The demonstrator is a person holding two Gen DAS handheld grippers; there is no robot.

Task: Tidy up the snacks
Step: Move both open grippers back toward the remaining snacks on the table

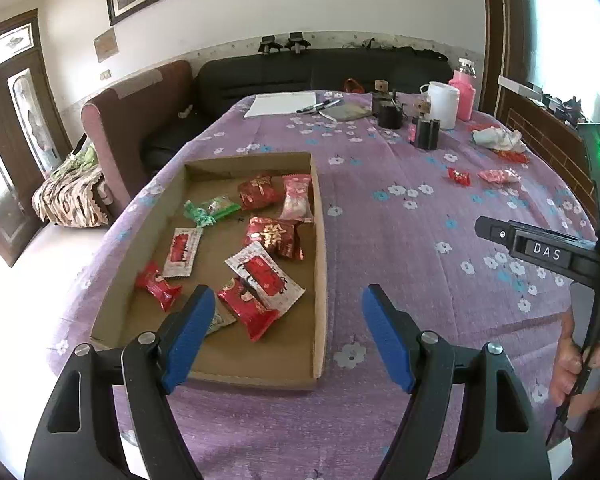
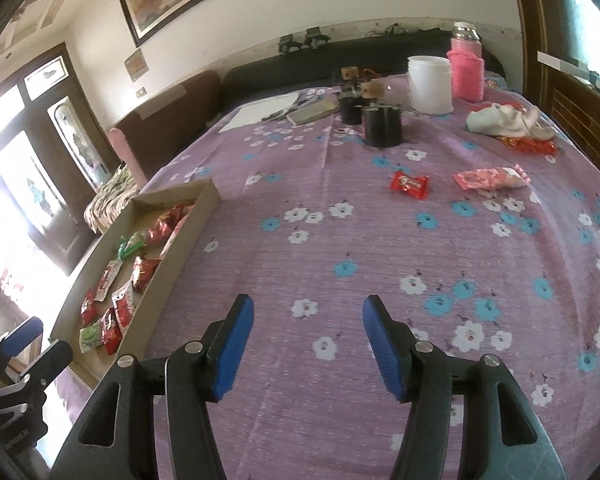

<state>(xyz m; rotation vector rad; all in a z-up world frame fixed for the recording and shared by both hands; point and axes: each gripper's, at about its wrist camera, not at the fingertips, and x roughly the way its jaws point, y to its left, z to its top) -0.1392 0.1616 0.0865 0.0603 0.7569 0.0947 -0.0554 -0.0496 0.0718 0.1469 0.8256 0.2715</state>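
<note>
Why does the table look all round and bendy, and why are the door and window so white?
Left wrist view: the fisheye lens bulges the purple flowered tablecloth and curves the brown cardboard tray; the window at the right edge is glared white. Right wrist view: same bulge, and daylight washes out the glass door on the left.

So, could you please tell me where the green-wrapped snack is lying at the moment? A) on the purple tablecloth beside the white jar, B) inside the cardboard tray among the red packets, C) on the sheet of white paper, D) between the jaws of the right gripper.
B: the green-wrapped snack lies on the floor of the cardboard tray, with red packets close around it.
</note>
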